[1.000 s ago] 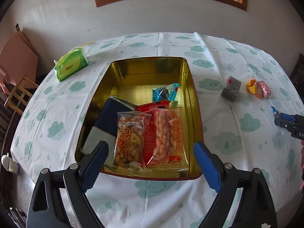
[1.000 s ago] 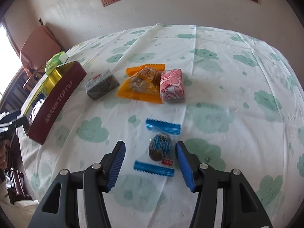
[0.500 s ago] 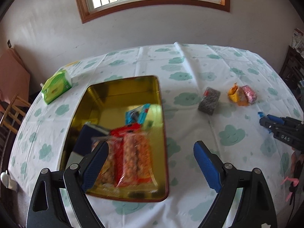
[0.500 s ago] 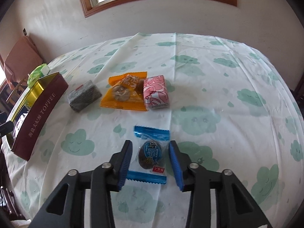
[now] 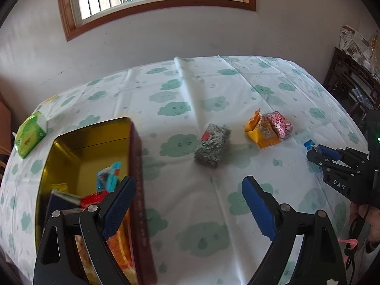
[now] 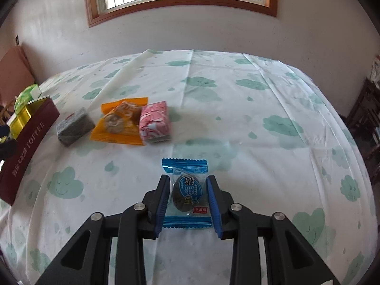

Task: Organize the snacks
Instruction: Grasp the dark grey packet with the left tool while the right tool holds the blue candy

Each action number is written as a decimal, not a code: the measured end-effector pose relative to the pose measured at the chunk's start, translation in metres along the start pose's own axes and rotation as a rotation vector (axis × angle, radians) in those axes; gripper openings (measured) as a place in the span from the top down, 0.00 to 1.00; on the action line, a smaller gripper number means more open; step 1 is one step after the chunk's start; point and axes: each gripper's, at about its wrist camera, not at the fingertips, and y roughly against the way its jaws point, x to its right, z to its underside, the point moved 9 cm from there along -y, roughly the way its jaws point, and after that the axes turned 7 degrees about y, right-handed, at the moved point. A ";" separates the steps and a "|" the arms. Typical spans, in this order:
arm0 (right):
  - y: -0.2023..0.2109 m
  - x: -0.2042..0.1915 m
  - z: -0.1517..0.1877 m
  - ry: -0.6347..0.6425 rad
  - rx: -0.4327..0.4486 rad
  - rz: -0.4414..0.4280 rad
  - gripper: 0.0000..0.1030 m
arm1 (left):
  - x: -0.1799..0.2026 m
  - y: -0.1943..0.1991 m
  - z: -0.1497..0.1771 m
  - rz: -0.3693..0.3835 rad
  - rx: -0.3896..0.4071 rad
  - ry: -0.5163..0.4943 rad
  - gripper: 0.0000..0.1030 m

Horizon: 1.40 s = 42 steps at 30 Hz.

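Note:
A blue-wrapped snack (image 6: 187, 193) lies on the cloud-print tablecloth between the fingers of my right gripper (image 6: 188, 205), whose jaws have closed to the wrapper's sides. A gold tin with maroon sides (image 5: 137, 173) holds several snack packs at the left. My left gripper (image 5: 187, 204) is open and empty, over the cloth just right of the tin. A grey speckled pack (image 5: 212, 144), an orange pack (image 5: 261, 130) and a pink pack (image 5: 280, 124) lie on the cloth beyond it; they also show in the right wrist view (image 6: 74, 125) (image 6: 120, 123) (image 6: 154, 123).
A green tissue pack (image 5: 29, 134) sits at the table's far left. Dark wooden furniture (image 5: 353, 83) stands at the right. The right gripper's body (image 5: 344, 168) shows at the right edge of the left wrist view. A window is on the back wall.
My right gripper has narrowed around the blue-wrapped snack. My left gripper has swung right, away from above the tin to over the cloth.

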 end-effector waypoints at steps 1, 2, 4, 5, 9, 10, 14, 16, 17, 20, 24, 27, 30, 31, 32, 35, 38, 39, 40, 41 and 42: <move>0.000 0.002 0.001 -0.008 -0.002 -0.003 0.69 | 0.003 -0.005 -0.002 0.002 -0.007 -0.004 0.14; 0.000 0.003 0.001 -0.013 -0.001 -0.008 0.69 | 0.006 -0.011 -0.004 0.005 -0.014 -0.011 0.14; -0.001 0.002 0.001 -0.008 -0.003 -0.003 0.69 | 0.011 -0.021 -0.008 0.008 -0.033 -0.022 0.18; -0.001 0.002 0.001 -0.005 -0.004 0.001 0.68 | 0.014 -0.027 -0.010 0.009 -0.042 -0.028 0.20; -0.001 -0.001 0.002 0.014 -0.010 0.016 0.67 | 0.020 -0.045 -0.016 0.000 -0.058 -0.048 0.35; -0.001 -0.002 0.002 0.015 -0.010 0.016 0.67 | 0.021 -0.049 -0.017 -0.005 -0.061 -0.055 0.37; -0.001 -0.002 0.002 0.001 -0.006 0.001 0.67 | 0.023 -0.065 -0.021 0.009 -0.089 -0.048 0.37; -0.001 -0.002 0.002 -0.004 -0.004 -0.006 0.67 | 0.025 -0.072 -0.022 0.025 -0.105 -0.042 0.38; -0.001 -0.002 0.002 -0.005 -0.004 -0.007 0.67 | 0.025 -0.076 -0.023 0.021 -0.112 -0.041 0.39; -0.001 -0.002 0.002 -0.005 -0.004 -0.007 0.67 | 0.027 -0.085 -0.024 0.017 -0.121 -0.052 0.45; -0.001 -0.002 0.002 -0.006 -0.004 -0.008 0.67 | 0.029 -0.093 -0.022 0.026 -0.137 -0.053 0.51; -0.001 -0.002 0.002 -0.005 -0.004 -0.007 0.67 | 0.031 -0.094 -0.021 0.049 -0.138 -0.034 0.61; -0.001 -0.002 0.002 -0.003 -0.005 -0.004 0.67 | 0.033 -0.093 -0.020 0.036 -0.127 -0.035 0.63; -0.001 -0.002 0.002 -0.002 -0.005 -0.003 0.67 | 0.034 -0.092 -0.019 0.034 -0.124 -0.041 0.64; -0.001 -0.002 0.002 0.000 -0.006 -0.001 0.67 | 0.035 -0.091 -0.018 0.030 -0.122 -0.043 0.65; -0.001 -0.002 0.002 0.002 -0.007 0.002 0.66 | 0.034 -0.088 -0.016 0.036 -0.130 -0.033 0.68; -0.001 -0.002 0.002 0.003 -0.007 0.003 0.66 | 0.033 -0.085 -0.012 0.041 -0.140 -0.022 0.68; -0.001 -0.002 0.002 0.004 -0.007 0.004 0.66 | 0.033 -0.083 -0.010 0.042 -0.140 -0.021 0.68; -0.001 -0.002 0.002 0.006 -0.008 0.007 0.66 | 0.032 -0.081 -0.008 0.043 -0.140 -0.019 0.68; -0.002 -0.002 0.001 0.007 -0.009 0.008 0.66 | 0.032 -0.080 -0.007 0.042 -0.142 -0.017 0.68; -0.002 -0.002 0.001 0.010 -0.009 0.010 0.66 | 0.032 -0.078 -0.005 0.042 -0.143 -0.017 0.68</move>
